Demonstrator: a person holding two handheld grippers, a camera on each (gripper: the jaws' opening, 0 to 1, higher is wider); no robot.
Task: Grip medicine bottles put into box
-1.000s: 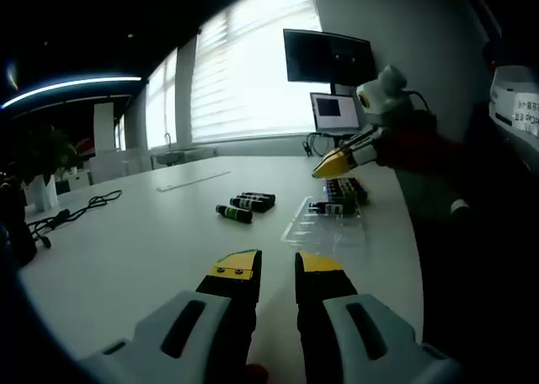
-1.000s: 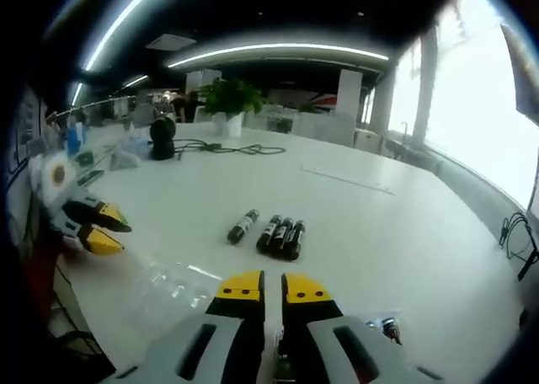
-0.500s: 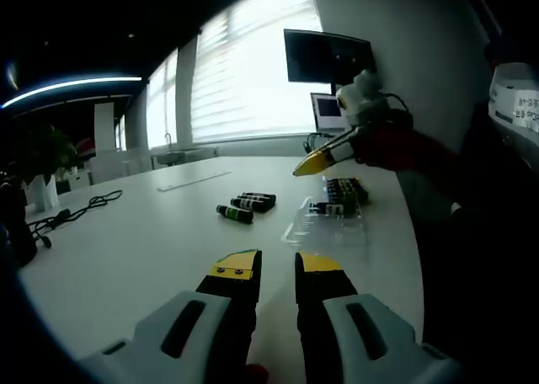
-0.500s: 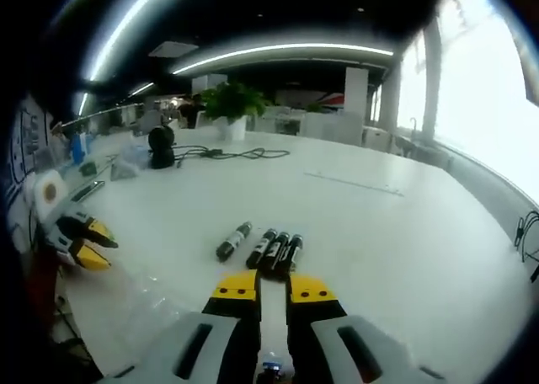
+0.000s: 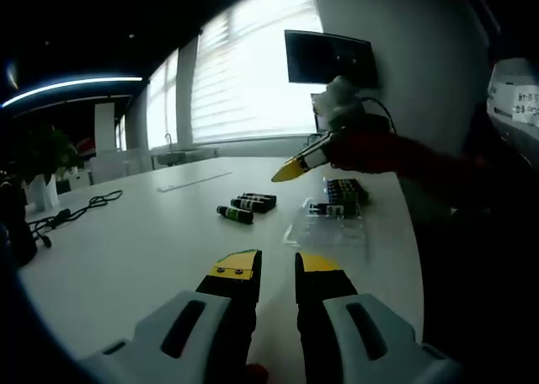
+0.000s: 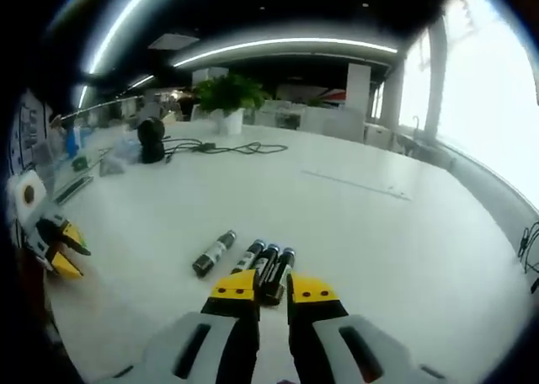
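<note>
Right tongs (image 6: 268,288) released over bottles (image 6: 268,269); left tongs (image 5: 277,266) released; box (image 5: 330,218) contents seemingly bottles.

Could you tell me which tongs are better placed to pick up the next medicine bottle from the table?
The right tongs: they hover open just above the three grouped bottles. The left tongs sit farther back from the bottles.

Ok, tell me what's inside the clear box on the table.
In the left gripper view, the clear box holds a row of dark bottles at its far end, plus one more bottle lying nearer. Their exact count is too small to tell.
</note>
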